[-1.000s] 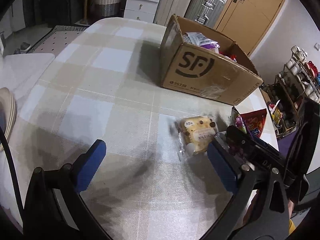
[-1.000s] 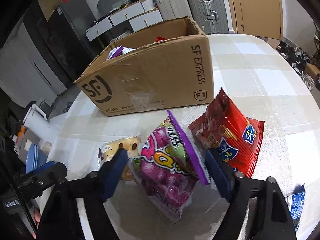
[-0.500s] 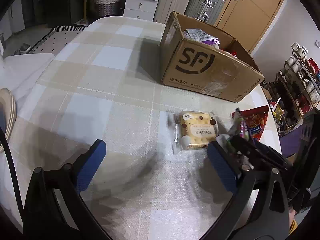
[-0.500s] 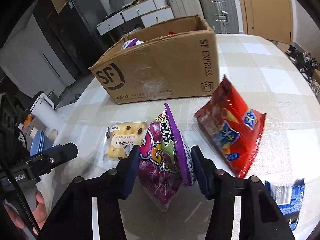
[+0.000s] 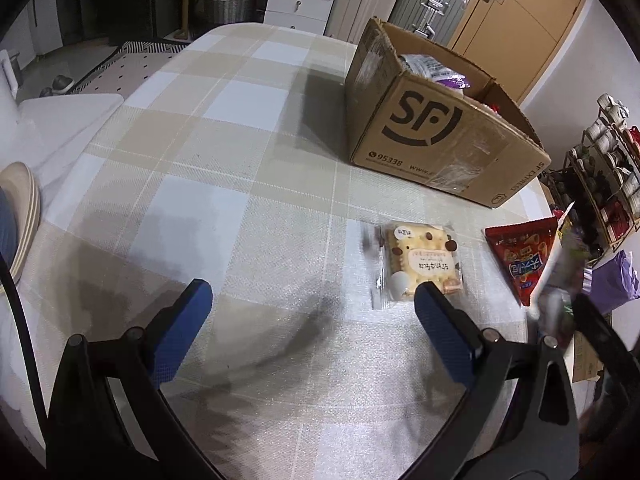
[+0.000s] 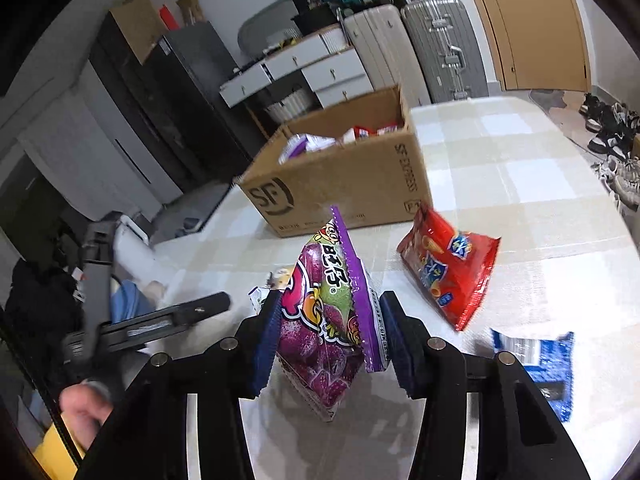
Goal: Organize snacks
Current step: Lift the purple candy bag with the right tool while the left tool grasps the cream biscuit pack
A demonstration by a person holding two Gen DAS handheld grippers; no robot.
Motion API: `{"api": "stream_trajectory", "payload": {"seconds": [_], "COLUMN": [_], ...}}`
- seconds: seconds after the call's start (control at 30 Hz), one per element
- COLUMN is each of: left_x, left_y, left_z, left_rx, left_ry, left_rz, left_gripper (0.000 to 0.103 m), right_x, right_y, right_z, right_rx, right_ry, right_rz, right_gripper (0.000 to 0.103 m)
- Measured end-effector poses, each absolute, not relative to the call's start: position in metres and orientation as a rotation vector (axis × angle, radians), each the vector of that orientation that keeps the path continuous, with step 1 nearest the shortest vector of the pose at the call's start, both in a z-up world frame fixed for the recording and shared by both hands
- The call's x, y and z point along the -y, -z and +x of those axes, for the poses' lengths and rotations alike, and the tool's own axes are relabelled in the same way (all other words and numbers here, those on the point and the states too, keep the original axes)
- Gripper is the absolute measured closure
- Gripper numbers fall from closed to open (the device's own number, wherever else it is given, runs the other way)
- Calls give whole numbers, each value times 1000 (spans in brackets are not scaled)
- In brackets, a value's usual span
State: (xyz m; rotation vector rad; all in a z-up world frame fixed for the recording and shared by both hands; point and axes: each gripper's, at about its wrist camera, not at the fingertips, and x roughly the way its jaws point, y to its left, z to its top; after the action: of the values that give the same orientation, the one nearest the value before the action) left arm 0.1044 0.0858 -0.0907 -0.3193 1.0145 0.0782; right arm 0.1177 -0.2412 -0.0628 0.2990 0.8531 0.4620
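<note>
My right gripper is shut on a purple grape candy bag and holds it lifted above the table. An open cardboard SF box with several snacks inside stands beyond it; it also shows in the left wrist view. A red snack bag lies on the table to the right, also in the left wrist view. A clear-wrapped yellow cake lies just ahead of my left gripper's right finger. My left gripper is open and empty over the checked tablecloth.
A blue snack packet lies at the right near the table edge. Stacked plates sit at the left edge. Suitcases, drawers and a door stand behind the table. A rack of cups stands to the right.
My right gripper closed on the purple bag and lifted it off the table. The left gripper drew back and turned slightly, staying open.
</note>
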Motion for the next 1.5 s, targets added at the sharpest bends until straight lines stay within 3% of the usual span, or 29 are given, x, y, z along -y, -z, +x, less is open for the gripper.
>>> {"api": "stream_trajectory", "payload": {"seconds": [0.4, 0.6, 0.73, 0.93, 1.27, 1.33, 1.4, 1.5], "left_x": [-55, -4, 17, 2, 36, 37, 37, 38], "left_y": [96, 81, 92, 114, 119, 117, 114, 111], "left_z": [127, 133, 144, 162, 175, 176, 174, 171], "left_rx": [-1008, -959, -1008, -1073, -1060, -1056, -1045, -1037], "left_ry": [-50, 41, -61, -124, -159, -158, -149, -139], "left_rz": [-366, -288, -181, -312, -105, -106, -99, -103], "left_gripper": [2, 2, 2, 3, 4, 7, 19, 28], "right_x": [265, 302, 313, 309, 294, 294, 294, 293], "right_y": [62, 49, 50, 55, 56, 56, 56, 57], "right_z": [106, 98, 93, 97, 96, 95, 95, 95], "right_rx": [-883, -841, -847, -869, -880, -881, -879, -879], "right_ry": [-456, -397, -388, -419, -460, -460, -459, -455], "right_rz": [357, 444, 464, 459, 433, 432, 434, 438], "right_gripper": [54, 54, 54, 54, 54, 54, 54, 54]}}
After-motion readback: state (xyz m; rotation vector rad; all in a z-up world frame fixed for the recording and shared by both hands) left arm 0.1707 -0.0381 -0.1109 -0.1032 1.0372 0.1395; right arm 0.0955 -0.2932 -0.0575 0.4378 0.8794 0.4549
